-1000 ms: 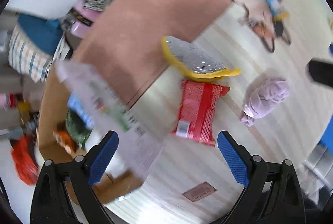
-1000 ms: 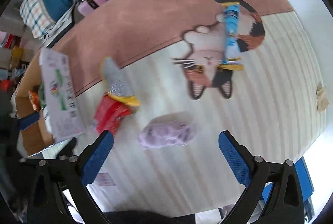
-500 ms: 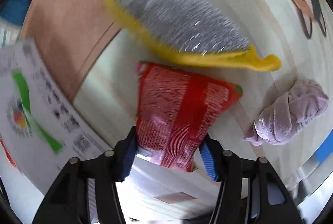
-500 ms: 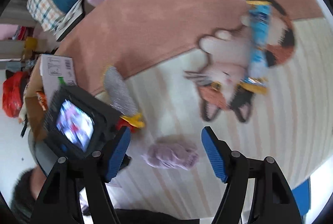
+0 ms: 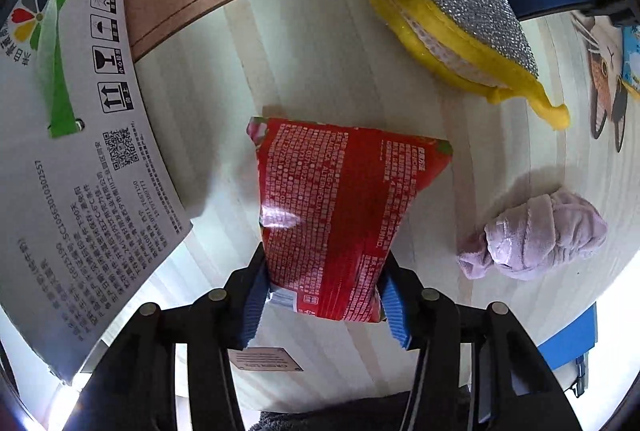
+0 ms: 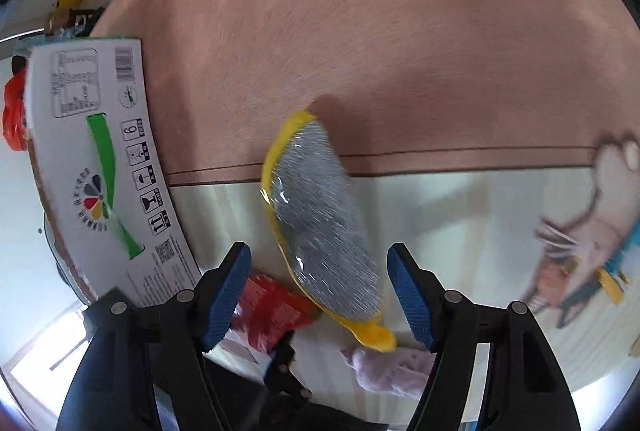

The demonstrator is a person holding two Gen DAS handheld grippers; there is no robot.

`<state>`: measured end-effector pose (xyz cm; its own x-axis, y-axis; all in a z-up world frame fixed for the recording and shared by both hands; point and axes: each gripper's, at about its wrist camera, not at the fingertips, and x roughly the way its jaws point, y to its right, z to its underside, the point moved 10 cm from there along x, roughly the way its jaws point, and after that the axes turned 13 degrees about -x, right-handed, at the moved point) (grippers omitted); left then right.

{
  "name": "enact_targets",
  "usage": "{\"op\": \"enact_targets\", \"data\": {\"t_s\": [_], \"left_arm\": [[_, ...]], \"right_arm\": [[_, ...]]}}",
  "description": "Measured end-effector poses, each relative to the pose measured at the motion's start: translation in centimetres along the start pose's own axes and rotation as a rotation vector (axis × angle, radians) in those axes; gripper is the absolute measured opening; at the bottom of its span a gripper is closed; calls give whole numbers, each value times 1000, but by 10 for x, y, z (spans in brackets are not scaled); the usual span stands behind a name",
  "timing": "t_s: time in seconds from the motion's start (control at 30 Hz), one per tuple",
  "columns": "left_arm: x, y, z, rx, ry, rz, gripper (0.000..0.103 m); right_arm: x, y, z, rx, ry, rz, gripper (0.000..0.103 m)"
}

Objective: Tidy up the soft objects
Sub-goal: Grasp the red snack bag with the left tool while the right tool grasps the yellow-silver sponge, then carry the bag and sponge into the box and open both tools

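Observation:
A red snack packet [image 5: 340,199] lies on the pale floor, and my left gripper [image 5: 324,295] has its jaws closing on the near end, blue pads pressed against both sides. A yellow sponge with a silver scouring face [image 6: 320,219] lies across the edge of the pink rug [image 6: 400,51]. My right gripper [image 6: 318,291] straddles its near end, open, with a gap on each side. In the left wrist view the sponge [image 5: 460,15] sits beyond the packet. A rolled lilac cloth [image 5: 536,239] rests to the right.
A white printed cardboard box flap [image 5: 80,151] juts in at the left, close to the packet. A cat-shaped mat [image 6: 580,251] lies at the right. A small label [image 5: 264,359] is stuck on the floor below the left gripper. Clutter lines the far wall.
The left gripper dropped onto the red packet and closed on it. The right gripper swung left and down from the lilac cloth to over the sponge, its jaws narrowing.

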<state>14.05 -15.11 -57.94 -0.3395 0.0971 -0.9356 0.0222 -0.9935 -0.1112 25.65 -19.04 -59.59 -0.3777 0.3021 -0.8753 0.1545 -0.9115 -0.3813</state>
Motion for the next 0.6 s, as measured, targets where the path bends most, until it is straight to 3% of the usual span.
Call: {"op": "enact_targets", "data": {"t_s": [0.03,0.07,0.1,0.23,0.43,0.6], "left_arm": [[1,-1,0,2,1,0,47],[1,-2,0,5,3,0,47],[0,-1,0,7,6,0,47],[-8,-9,1,8,44,-10,44],[-36,-6,0,14,97,26,44],[-90,-6,3,19,175,113,43]], "right_arm": [[6,-2,-2,-10,-7,18,70],[9,-1,-2,-12,-16,41,51],[9,-1,-4,-11,-5,46,48],[-5,17,4,13,34,127,45],[-49,51,28,112,131,121,44],[-89,54,55,139,222,127,44]]}}
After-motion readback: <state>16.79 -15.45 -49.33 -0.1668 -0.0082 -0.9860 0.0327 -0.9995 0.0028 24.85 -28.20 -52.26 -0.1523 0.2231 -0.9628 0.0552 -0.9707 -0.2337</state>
